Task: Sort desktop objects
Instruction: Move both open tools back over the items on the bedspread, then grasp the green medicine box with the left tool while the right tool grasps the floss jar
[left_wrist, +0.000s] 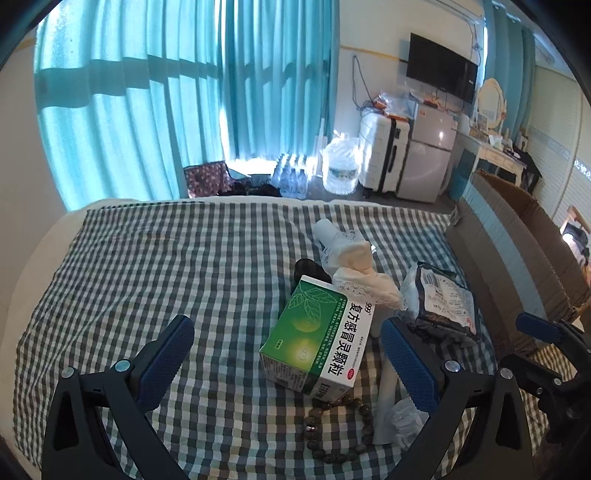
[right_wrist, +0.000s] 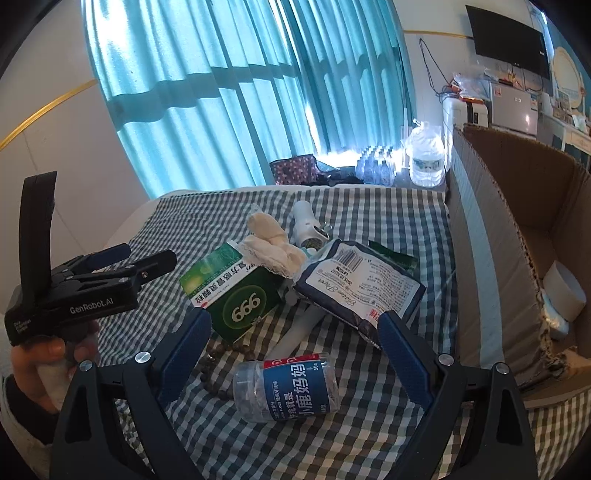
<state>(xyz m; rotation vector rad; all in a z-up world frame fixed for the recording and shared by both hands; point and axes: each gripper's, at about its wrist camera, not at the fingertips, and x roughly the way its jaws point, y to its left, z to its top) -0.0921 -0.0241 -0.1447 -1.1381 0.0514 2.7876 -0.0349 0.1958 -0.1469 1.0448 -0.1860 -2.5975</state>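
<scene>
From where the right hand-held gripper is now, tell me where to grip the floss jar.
Grip the floss jar across its labelled middle, coming from above. It lies on its side on the checked cloth, so the round sides face the open right hand-held gripper.

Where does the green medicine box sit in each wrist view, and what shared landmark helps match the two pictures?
Left wrist view: the green medicine box lies just right of centre, between the open left tool's fingers, above the bead bracelet.
Right wrist view: the same box lies left of centre, above the right tool's left finger.
Shared landmark: the dark tissue pack, immediately right of the box in both.
</scene>
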